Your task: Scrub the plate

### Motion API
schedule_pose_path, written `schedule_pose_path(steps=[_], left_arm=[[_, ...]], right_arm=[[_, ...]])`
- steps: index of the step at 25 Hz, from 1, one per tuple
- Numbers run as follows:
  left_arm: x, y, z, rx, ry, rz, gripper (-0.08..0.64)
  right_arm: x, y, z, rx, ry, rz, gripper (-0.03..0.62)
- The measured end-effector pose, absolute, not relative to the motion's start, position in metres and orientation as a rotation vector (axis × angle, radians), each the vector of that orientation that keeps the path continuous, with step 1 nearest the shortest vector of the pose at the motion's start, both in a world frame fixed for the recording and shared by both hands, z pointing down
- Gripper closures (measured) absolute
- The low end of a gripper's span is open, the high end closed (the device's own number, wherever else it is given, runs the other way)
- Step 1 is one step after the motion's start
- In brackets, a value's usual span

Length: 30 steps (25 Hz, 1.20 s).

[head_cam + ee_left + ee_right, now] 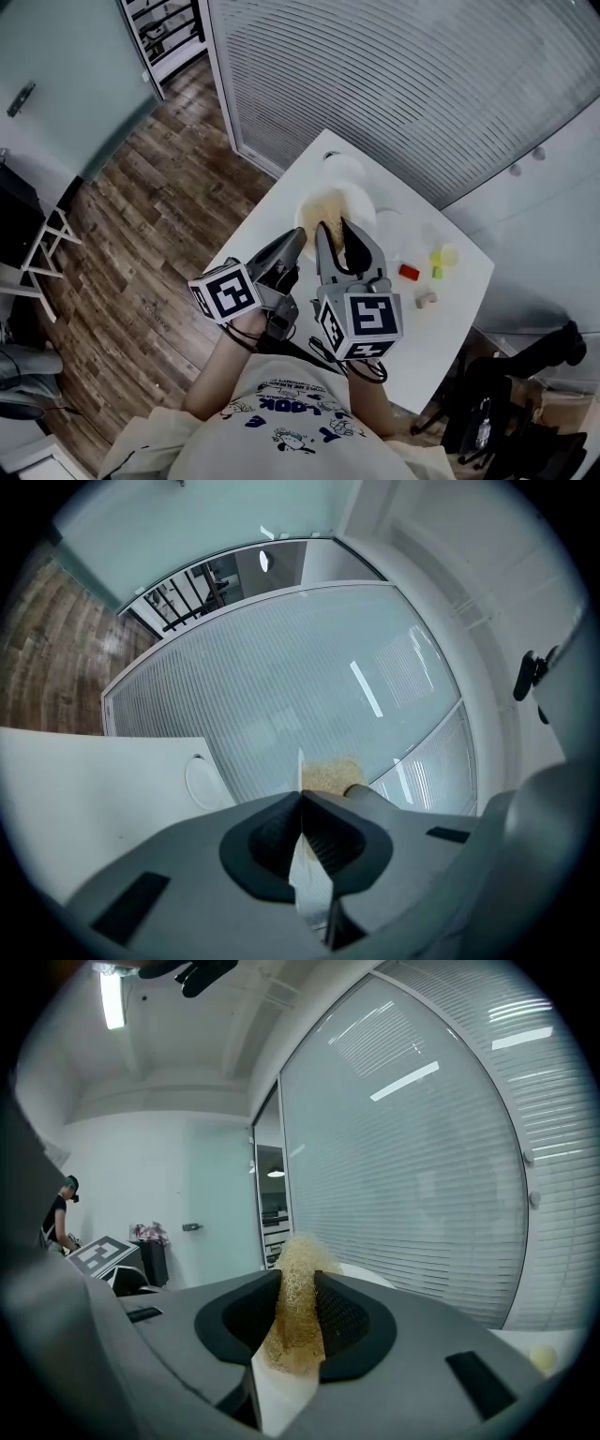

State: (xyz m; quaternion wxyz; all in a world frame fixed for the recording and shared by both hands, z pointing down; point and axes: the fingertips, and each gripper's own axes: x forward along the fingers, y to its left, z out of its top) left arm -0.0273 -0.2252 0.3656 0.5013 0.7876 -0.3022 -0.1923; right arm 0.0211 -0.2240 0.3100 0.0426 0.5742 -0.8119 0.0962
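**A:** What's showing in the head view?
**B:** The left gripper (296, 240) and right gripper (336, 232) are meeting over the white table (450, 309). The plate (364, 211) is sitting between them, with the tan scrubber (323, 204) lying against it.
**A:** And the left gripper view?
**B:** Its jaws are clamping the plate's thin rim (309, 874), seen edge-on.
**A:** The right gripper view?
**B:** Its jaws are squeezing the scrubber (295, 1321), and the plate (370, 1277) is peeking out just behind.

Small blocks (410, 272) lie on the table (450, 328), right of the plate (361, 202).
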Motion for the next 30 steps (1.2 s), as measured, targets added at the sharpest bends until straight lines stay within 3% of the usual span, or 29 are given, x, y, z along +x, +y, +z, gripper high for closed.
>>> schedule_pose_path(steps=[17, 30], left_arm=[[-0.067, -0.229, 0.355, 1.888, -0.807, -0.563, 0.534], [-0.078, -0.234, 0.353, 1.885, -0.83, -0.61, 0.534]], right_arm=[[-0.006, -0.207, 0.312, 1.637, -2.53, 0.265, 0.482], [0.018, -0.208, 0.327, 1.68, -2.485, 0.295, 0.482]])
